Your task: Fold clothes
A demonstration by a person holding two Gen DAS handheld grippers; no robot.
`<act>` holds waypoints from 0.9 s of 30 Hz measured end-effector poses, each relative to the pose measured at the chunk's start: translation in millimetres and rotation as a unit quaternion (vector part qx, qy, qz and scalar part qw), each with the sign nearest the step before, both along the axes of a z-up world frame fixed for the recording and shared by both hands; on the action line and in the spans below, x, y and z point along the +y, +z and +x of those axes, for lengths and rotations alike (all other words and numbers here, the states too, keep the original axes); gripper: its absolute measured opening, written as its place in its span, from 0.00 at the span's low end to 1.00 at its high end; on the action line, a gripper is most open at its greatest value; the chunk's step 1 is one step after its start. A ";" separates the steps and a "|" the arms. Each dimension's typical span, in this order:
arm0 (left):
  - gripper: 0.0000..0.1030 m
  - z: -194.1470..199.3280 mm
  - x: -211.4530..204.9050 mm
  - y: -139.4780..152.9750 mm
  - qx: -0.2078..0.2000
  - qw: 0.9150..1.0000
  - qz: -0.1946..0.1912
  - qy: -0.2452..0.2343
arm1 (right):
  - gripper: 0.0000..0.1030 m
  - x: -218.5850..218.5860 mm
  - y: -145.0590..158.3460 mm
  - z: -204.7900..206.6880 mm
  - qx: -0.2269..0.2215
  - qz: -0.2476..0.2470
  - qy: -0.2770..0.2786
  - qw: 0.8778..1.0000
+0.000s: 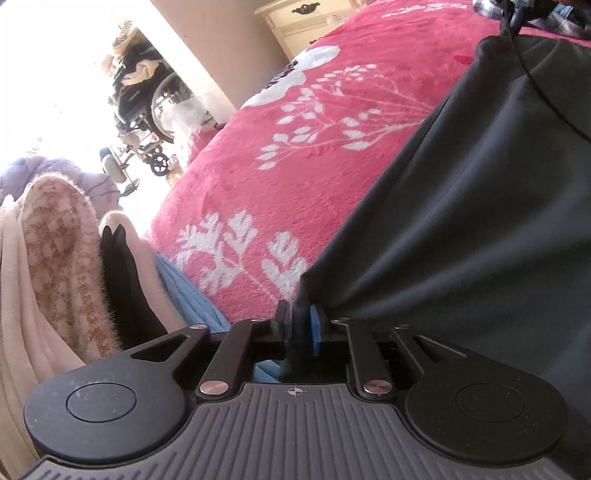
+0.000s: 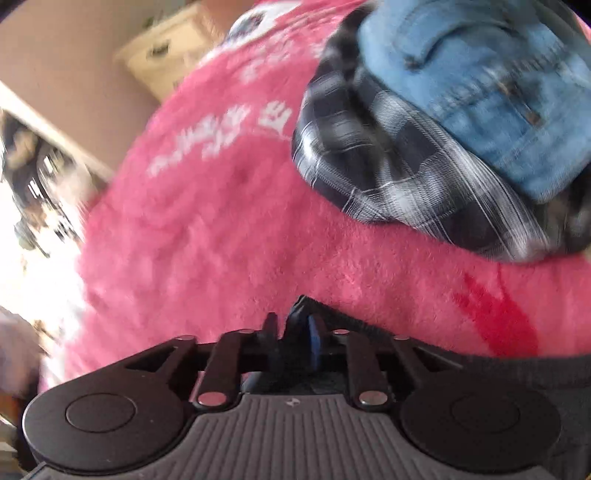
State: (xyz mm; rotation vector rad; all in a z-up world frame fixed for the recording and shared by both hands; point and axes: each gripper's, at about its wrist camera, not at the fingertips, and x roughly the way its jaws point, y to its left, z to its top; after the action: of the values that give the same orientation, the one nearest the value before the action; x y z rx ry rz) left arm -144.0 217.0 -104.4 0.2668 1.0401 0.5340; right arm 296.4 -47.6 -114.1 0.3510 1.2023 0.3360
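A dark grey garment lies spread over the right side of the pink floral blanket in the left wrist view. Its near corner bunches up between the fingers of my left gripper, which is shut on it. In the blurred right wrist view, an edge of the same dark garment runs along the bottom right. It rises into my right gripper, whose pads close on the cloth just above the pink blanket.
A plaid shirt with folded jeans on top lies farther back on the bed. A pile of fluffy cream and patterned clothes and a blue cloth sit at the left. Beyond the bed stand a wheelchair and a cream dresser.
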 end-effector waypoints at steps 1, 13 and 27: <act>0.27 -0.5 1.9 2.4 -0.006 1.000 -0.004 0.007 | 0.34 -10.9 5.6 -2.0 -0.010 0.022 -0.013 1.000; 0.47 -15.2 13.8 48.5 -0.105 0.991 -0.081 0.022 | 0.37 -151.3 163.8 -83.6 -0.170 0.135 0.032 0.976; 0.49 -50.0 -22.1 53.9 -0.028 0.983 -0.152 -0.103 | 0.36 -87.6 115.8 -346.7 -0.164 -0.015 0.445 0.880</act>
State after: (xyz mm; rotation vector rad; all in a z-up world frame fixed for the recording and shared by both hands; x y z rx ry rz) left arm -194.0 194.9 -50.5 0.0865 1.0113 0.1906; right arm -50.3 -135.2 1.7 -0.3144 0.9640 1.1272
